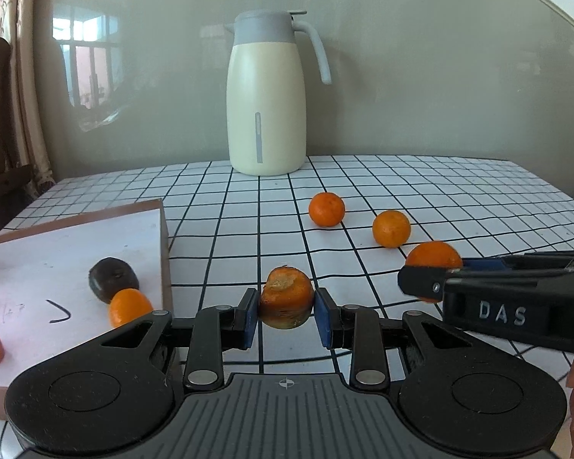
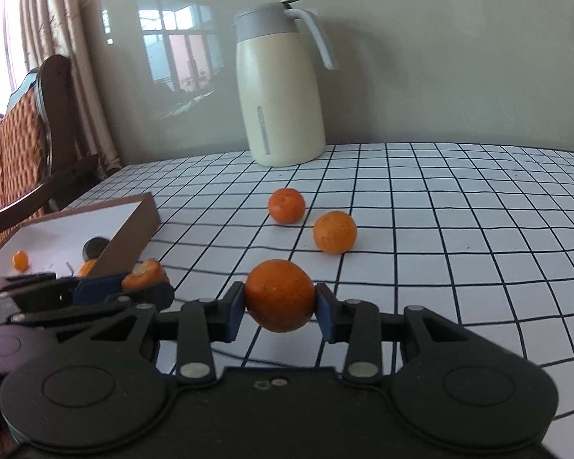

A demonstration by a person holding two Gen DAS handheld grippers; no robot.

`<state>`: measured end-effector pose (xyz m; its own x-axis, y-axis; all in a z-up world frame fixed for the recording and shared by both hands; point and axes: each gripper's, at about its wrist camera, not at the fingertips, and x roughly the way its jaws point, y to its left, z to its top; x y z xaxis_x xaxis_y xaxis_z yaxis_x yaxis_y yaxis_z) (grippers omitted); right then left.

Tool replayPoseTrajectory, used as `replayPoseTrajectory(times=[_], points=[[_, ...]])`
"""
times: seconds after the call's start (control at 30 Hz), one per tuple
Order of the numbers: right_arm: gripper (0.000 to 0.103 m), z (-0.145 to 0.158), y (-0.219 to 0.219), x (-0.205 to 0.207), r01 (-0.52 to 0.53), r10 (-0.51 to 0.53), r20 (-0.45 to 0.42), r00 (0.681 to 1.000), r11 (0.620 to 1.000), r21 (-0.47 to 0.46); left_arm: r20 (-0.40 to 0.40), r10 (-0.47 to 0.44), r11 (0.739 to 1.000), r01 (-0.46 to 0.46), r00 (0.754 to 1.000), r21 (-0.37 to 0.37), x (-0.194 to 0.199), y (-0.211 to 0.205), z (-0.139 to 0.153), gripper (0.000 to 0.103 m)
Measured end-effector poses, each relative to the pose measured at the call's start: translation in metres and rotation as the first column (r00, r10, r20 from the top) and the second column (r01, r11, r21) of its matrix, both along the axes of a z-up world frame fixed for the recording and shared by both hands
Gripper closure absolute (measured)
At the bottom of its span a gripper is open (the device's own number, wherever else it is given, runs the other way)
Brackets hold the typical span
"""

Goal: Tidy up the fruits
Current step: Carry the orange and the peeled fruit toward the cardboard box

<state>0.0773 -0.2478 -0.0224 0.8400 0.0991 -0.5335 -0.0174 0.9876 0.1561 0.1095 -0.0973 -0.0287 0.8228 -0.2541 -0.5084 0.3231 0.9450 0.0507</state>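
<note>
— Where does the box (image 1: pixel 95 237) lie from what I'm carrying?

— On the counter (image 1: pixel 440 191), off to the left of both grippers. My left gripper (image 1: pixel 287 311) is nearer; the box wall is just beside it.

— What's in each?

— The left gripper is clenched on a carrot stub (image 1: pixel 287 298), cut end up. My right gripper (image 2: pixel 280 306) is clamped on an orange (image 2: pixel 280 294), held clear of the counter. I'd judge the left one drops first, and the right has to cross behind it.
</note>
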Motion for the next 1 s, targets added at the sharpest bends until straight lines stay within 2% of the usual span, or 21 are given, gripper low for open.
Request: replayPoseTrajectory(times=[0.33, 1.0], points=[[0.073, 0.009, 0.013, -0.012, -0.033, 0.033, 0.021, 0.999, 0.999, -0.014, 0.023, 0.006, 1.000, -0.005, 1.000, -0.019, -0.017, 0.018, 0.012, 0.071], [0.073, 0.032, 0.050, -0.017, -0.117, 0.115, 0.140, 0.983, 0.993, 0.008, 0.098, 0.089, 0.994, -0.081, 0.991, -0.079, -0.035, 0.071, 0.039, 0.071]])
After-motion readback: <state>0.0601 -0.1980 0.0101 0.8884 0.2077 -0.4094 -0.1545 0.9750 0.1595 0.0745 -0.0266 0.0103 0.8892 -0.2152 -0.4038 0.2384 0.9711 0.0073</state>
